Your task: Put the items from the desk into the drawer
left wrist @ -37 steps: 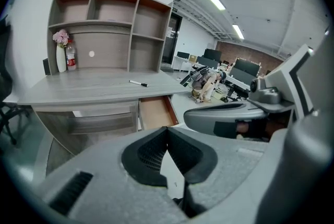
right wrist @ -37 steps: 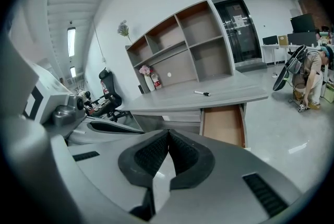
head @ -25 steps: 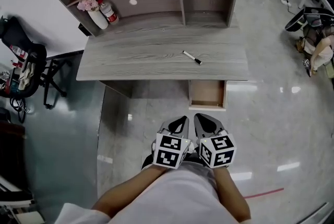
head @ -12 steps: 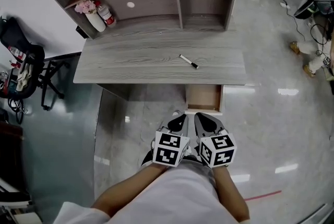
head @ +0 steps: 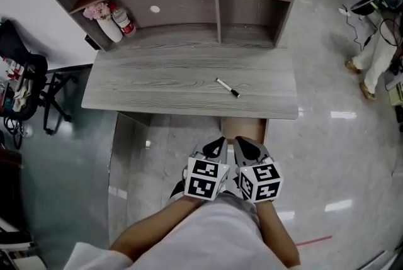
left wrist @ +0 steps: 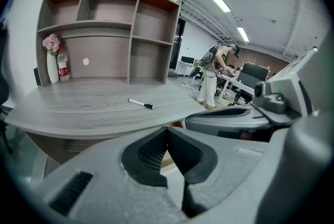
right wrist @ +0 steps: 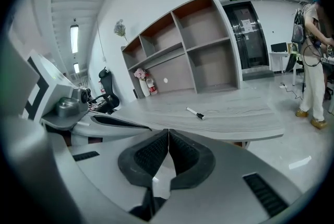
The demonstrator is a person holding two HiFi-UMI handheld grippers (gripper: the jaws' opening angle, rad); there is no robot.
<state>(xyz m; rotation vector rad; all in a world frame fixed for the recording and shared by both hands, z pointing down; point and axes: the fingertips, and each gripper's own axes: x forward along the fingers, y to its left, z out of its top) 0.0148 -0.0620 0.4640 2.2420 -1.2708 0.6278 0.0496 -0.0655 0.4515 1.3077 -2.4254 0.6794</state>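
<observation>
My left tongs sit at lower centre of the head view, jaws pressed together on nothing. My right tongs, just beside them, are closed and empty too. The marker lies mid-frame on the desk, well apart from both. The drawer shows under the desk's front edge.

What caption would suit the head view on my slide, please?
Left gripper and right gripper, both shut and empty, held before a desk bearing a marker.
</observation>
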